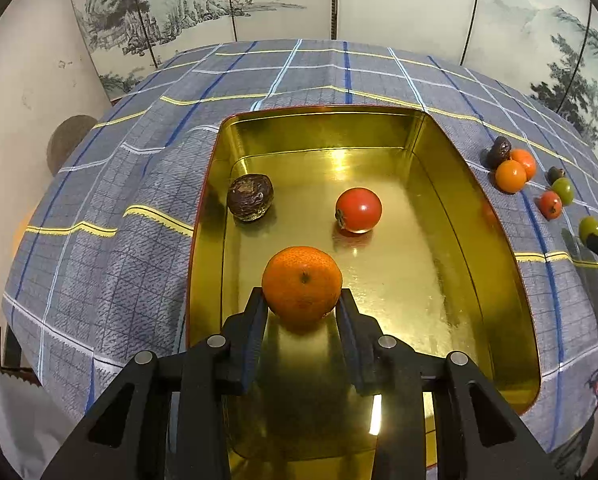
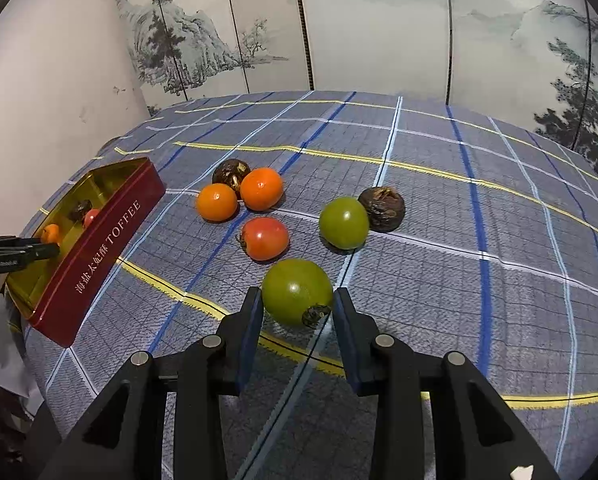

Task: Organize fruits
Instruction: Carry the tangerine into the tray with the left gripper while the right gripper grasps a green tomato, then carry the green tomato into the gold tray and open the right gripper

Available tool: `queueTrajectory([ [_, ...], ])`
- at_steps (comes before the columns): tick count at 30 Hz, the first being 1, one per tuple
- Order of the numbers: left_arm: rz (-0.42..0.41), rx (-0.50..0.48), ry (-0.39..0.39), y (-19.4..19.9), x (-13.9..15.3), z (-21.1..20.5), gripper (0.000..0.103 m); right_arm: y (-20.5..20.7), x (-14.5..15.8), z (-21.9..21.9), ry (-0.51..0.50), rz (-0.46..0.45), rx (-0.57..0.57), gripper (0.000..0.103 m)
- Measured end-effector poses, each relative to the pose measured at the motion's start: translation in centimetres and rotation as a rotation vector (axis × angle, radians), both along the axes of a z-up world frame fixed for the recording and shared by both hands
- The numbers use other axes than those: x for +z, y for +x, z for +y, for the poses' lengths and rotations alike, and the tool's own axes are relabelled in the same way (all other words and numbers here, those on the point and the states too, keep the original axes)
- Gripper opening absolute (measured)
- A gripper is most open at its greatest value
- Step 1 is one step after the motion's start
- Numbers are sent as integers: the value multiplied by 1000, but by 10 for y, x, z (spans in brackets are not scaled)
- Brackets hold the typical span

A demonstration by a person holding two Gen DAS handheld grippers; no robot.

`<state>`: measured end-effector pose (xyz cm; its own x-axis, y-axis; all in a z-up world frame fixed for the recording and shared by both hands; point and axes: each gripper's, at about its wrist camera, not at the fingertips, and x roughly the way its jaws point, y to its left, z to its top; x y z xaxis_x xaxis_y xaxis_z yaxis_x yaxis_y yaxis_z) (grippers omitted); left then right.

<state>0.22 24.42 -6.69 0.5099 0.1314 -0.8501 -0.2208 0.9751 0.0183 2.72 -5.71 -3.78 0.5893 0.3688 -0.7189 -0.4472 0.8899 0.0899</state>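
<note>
- The left gripper (image 1: 302, 300) pinches a mandarin (image 1: 302, 283) between its pads, hanging over the near end of the gold-lined toffee tin (image 1: 499, 216).
- The mandarin sits straight ahead of the fingers, above the tin's bare floor, so the coming move looks like a short lowering and release.
- Farther along the tin, a red fruit (image 1: 358, 210) lies mid-floor and a dark wrinkled fruit (image 1: 250, 197) by the left wall; both are clear of the drop spot.
- The right gripper (image 2: 295, 304) is clamped on a green fruit (image 2: 297, 290) on the checked cloth (image 2: 459, 280), well right of the tin (image 2: 99, 248).
- That fruit must travel left to the tin, whose long axis runs away from the viewer.
- Beyond it, right of the tin, wait a red fruit (image 2: 265, 238), another green one (image 2: 344, 222), two mandarins (image 2: 217, 202) and two dark fruits (image 2: 382, 209).
</note>
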Motion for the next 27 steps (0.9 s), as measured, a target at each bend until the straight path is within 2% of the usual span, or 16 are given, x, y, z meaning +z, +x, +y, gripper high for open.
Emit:
queueTrajectory([
  [7, -1, 6, 19, -1, 1, 0, 37, -9, 15, 5, 6, -20, 16, 33],
  [16, -10, 16, 21, -4, 6, 2, 39, -24, 42, 39, 8, -68, 96, 33],
  [18, -25, 17, 29, -7, 9, 2, 42, -27, 48, 50, 9, -77, 121, 33],
  [20, -47, 17, 35, -10, 14, 3, 54, -29, 53, 63, 14, -80, 152, 33],
  [22, -71, 19, 40, -14, 19, 4, 62, -31, 58, 79, 19, -80, 186, 33],
  [27, -101, 18, 30, -25, 31, 7, 70, -35, 61, 120, 29, -60, 274, 33],
])
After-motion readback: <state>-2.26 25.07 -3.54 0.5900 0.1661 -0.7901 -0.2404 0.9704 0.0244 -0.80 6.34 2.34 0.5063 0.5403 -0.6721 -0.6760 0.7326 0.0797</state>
